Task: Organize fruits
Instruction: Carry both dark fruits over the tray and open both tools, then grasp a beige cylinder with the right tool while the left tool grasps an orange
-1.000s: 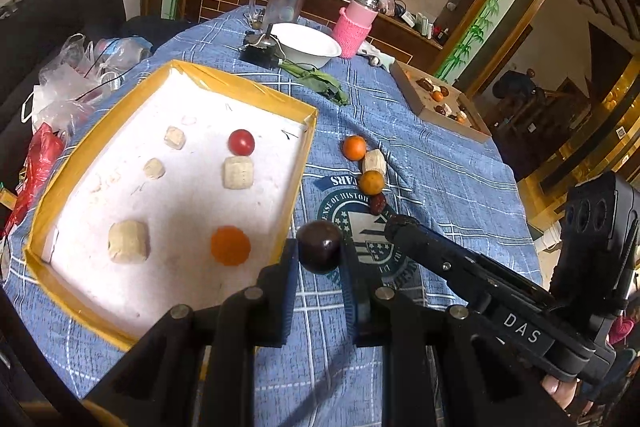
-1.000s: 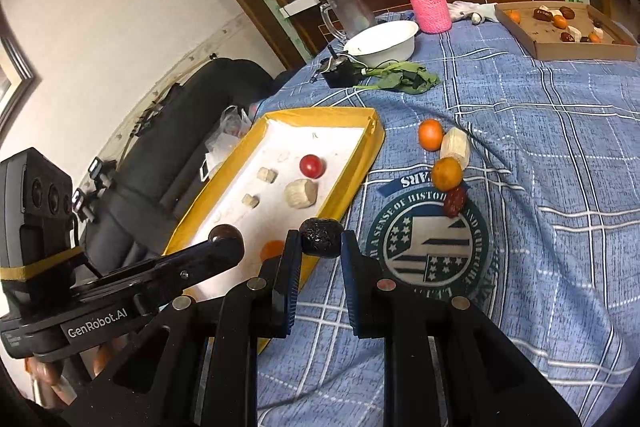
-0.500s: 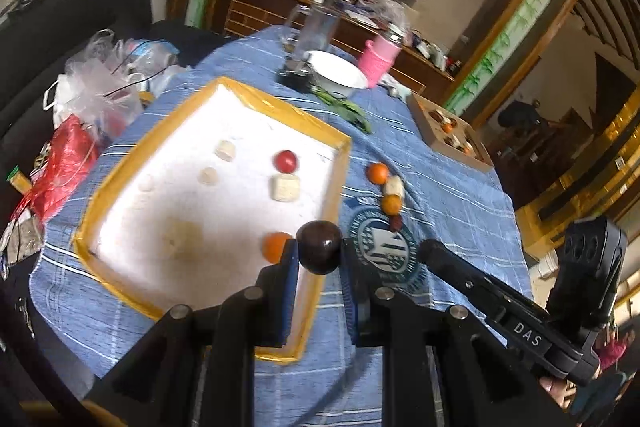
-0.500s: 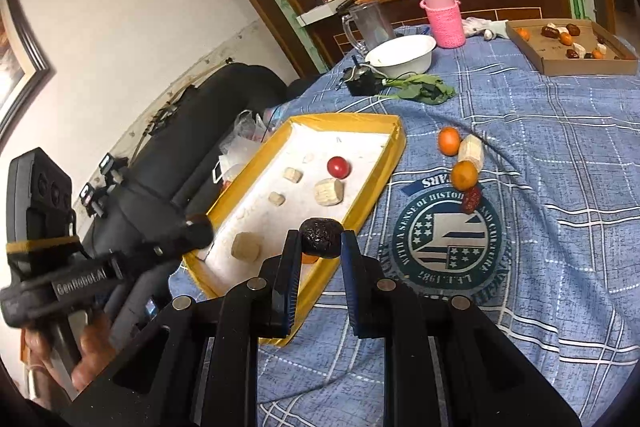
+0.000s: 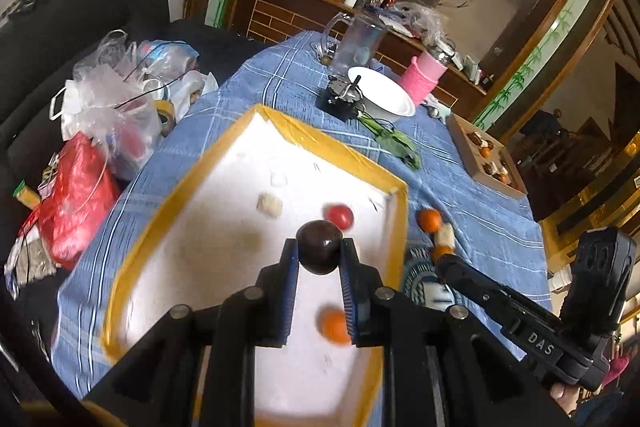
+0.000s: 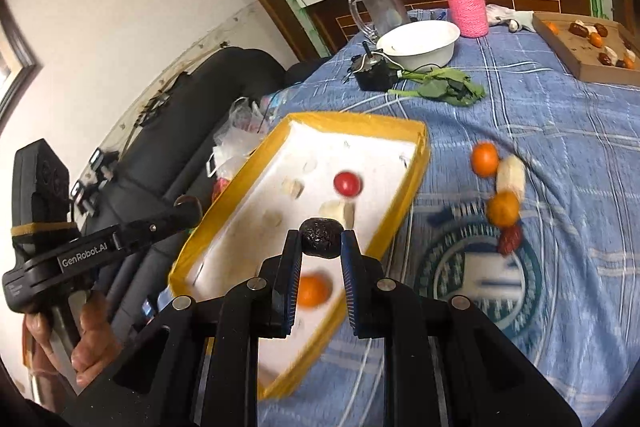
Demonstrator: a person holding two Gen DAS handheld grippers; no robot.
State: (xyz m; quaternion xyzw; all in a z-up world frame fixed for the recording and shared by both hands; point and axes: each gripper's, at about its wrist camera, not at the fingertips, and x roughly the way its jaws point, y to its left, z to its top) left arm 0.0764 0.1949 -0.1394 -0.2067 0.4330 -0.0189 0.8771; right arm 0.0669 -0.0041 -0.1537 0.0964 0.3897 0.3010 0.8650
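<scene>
Left gripper [image 5: 319, 254] is clamping a smooth dark fruit [image 5: 319, 251] and right gripper [image 6: 321, 241] is clamping a wrinkled black fruit [image 6: 321, 237], both above the yellow tray [image 6: 404, 195].

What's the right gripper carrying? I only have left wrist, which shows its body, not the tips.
Observer: The right gripper is shut on a dark wrinkled fruit, over the yellow-rimmed tray.
Operator: Anything on the cloth hidden behind that gripper's arm in my view?
Observer: Yes, a red date. It lies outside the tray, just below the nearer orange.
</scene>
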